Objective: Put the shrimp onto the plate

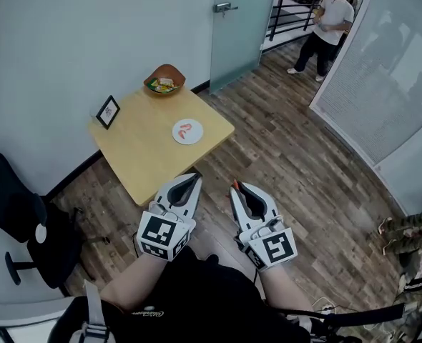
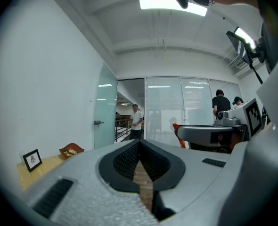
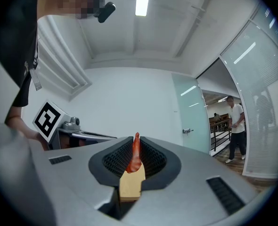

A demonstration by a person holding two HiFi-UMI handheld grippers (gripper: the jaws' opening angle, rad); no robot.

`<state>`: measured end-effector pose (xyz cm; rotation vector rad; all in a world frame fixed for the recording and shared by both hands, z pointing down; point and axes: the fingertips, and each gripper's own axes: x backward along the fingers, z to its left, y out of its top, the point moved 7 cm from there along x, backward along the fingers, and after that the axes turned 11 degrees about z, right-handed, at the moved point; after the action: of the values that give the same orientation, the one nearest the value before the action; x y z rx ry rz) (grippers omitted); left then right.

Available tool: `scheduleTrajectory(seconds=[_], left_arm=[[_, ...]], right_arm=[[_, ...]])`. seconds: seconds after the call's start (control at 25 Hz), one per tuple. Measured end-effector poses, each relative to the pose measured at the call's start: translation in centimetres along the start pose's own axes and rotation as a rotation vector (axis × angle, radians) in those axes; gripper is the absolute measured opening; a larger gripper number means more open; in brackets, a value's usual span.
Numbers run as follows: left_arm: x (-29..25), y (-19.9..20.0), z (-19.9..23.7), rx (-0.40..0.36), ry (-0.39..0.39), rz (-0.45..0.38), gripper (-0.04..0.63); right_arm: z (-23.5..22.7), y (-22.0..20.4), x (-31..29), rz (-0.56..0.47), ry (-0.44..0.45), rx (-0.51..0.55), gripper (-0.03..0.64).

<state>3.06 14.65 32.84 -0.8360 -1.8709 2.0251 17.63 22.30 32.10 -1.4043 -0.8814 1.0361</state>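
Item 1, your right gripper [image 3: 136, 147]: jaws clamped on 1 orange shrimp [image 3: 135, 157], held near you, just off the near edge of the table [image 1: 143, 159].
Item 2, your left gripper [image 2: 140, 150]: jaws together, nothing between them.
Item 3, table: 1 white plate [image 1: 196, 136] bearing 1 second shrimp [image 1: 186, 128]; 1 bowl [image 1: 164, 79] at the far edge; 1 framed picture [image 1: 108, 111] at the left.
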Motion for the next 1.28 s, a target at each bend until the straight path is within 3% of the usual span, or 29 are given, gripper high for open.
scheduleTrajectory(seconds=[0.44,0.92,1.28], left_arm=[[-3.4,-0.4,5.6,0.040,0.056,-0.005,0.002],[-10.8,-0.5,18.1,0.117,0.049,0.025,0.002],[-14.1,1.3,24.6,0.080,0.038,0.011,0.002]], right_arm=[[-2.4,0.3,-7.3,0.011,0.065,-0.001,0.044],[-6.4,1.3,-23.0,0.076,0.102,0.021,0.044],[-7.2,2.4,-29.8,0.102,0.082,0.019,0.044]])
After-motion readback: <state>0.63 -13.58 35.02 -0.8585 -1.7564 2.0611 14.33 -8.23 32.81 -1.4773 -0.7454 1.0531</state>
